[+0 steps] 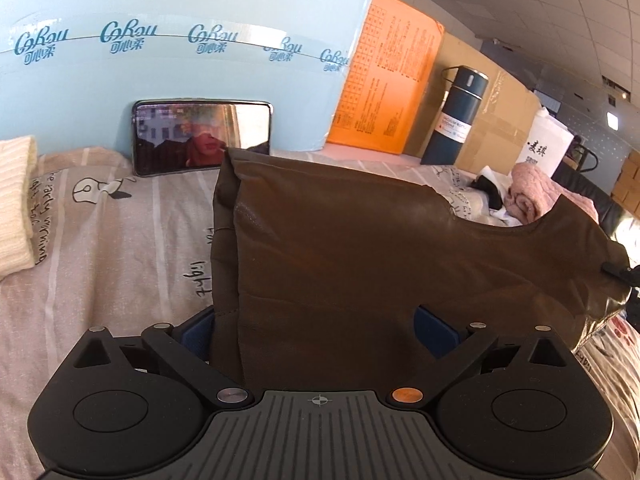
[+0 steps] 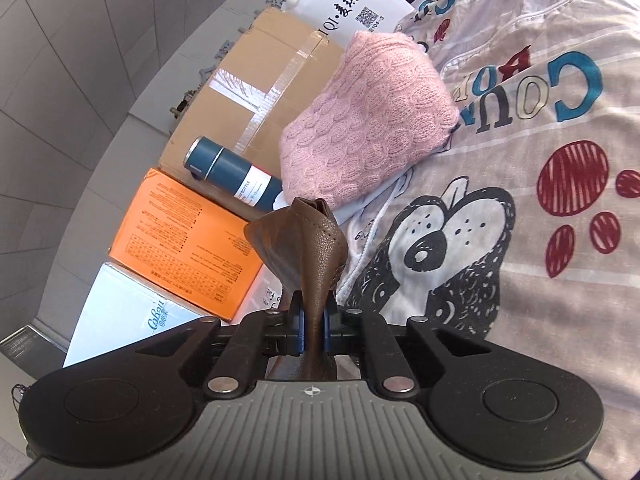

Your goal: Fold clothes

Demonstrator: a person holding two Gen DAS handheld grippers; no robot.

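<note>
A brown leather-like garment (image 1: 360, 248) hangs spread in front of the left wrist camera, above the printed bedsheet (image 1: 120, 248). My left gripper (image 1: 316, 332) stands wide open, its blue pads (image 1: 436, 330) on either side of the cloth, which drapes between them. My right gripper (image 2: 314, 328) is shut on a bunched edge of the same brown garment (image 2: 308, 240), which sticks up from the jaws. The right gripper's tip shows at the garment's far right edge in the left wrist view (image 1: 620, 272).
A folded pink knit sweater (image 2: 368, 120) lies on the sheet (image 2: 540, 200) by a dark blue bottle (image 2: 236, 174). Cardboard (image 2: 260, 80), orange (image 2: 180, 240) and light blue boxes (image 1: 180, 60) line the far edge. A phone (image 1: 202, 136) leans on the blue box. A cream knit (image 1: 14, 204) lies left.
</note>
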